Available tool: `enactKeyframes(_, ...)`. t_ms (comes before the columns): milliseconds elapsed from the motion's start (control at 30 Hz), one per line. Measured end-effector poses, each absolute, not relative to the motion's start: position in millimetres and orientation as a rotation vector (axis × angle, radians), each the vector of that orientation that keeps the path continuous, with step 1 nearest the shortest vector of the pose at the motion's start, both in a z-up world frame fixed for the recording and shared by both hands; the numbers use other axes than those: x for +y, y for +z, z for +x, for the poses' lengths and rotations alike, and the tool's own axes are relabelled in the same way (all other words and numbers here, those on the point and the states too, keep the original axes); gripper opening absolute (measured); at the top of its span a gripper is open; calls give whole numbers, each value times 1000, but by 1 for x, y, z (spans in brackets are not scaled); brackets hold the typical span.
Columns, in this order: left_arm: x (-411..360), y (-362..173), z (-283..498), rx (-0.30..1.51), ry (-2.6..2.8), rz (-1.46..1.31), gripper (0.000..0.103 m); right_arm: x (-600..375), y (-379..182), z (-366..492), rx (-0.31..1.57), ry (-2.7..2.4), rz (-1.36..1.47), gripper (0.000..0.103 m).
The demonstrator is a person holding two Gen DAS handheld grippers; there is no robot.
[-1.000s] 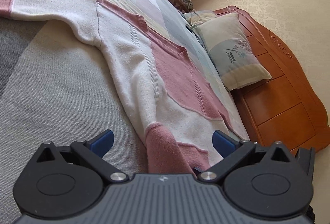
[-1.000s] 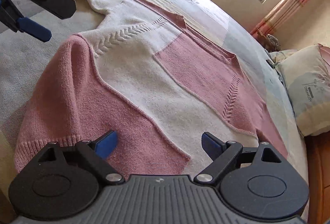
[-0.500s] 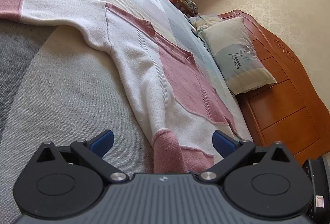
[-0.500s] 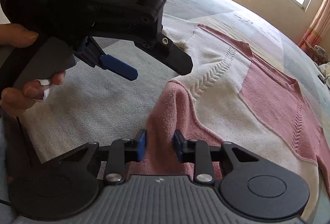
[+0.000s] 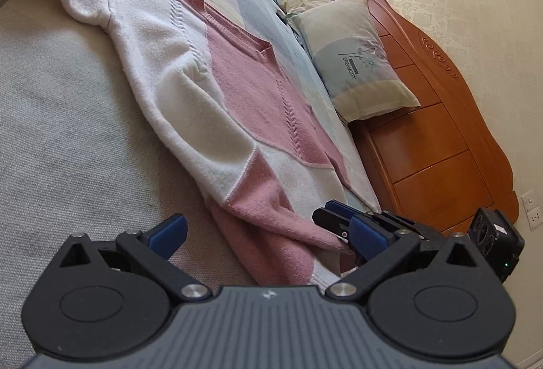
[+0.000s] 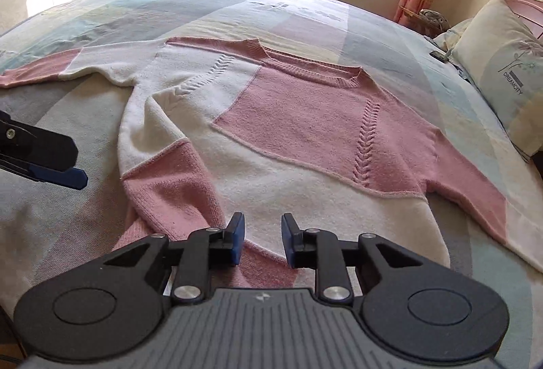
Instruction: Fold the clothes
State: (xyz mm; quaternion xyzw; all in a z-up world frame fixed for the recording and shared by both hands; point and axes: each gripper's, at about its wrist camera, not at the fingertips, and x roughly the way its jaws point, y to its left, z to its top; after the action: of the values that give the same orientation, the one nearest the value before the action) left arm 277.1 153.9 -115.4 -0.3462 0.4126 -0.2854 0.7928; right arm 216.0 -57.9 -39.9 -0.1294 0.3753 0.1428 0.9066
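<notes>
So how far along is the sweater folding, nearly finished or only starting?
Only starting. The pink and white sweater lies spread face up on the bed, both sleeves out and no fold made. In hand: the right gripper pinches the hem at its lower corner, bunching it, while the left gripper hangs open beside the same corner. All the folding seems left.

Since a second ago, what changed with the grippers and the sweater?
The right gripper went from wide open to nearly shut on the sweater hem and has lifted its pink corner, bunching the fabric. The left gripper stayed open beside it; sleeves and pillow unmoved.
</notes>
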Motion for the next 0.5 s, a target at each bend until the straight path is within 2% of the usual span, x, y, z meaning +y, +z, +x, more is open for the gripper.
enactKeyframes(100, 145, -120, 281, 908, -621, -740, 101, -57, -26, 190, 684, 406, -277, 31)
enactKeyframes(200, 146, -120, 282, 908, -612, -743, 101, -41, -23, 176, 651, 519, -385, 42)
enactKeyframes(367, 159, -115, 280, 878, -583, -762, 101, -14, -47, 180, 674, 497, -651, 42)
enactKeyframes(400, 162, -114, 280, 872, -577, -765, 101, -13, -51, 182, 690, 491, -669, 33)
enactKeyframes(433, 164, -113, 279, 866, -571, -769, 101, -12, -52, 183, 702, 494, -674, 11)
enactKeyframes(500, 176, -108, 276, 839, -549, -778, 101, -10, -45, 177, 691, 531, -646, 11)
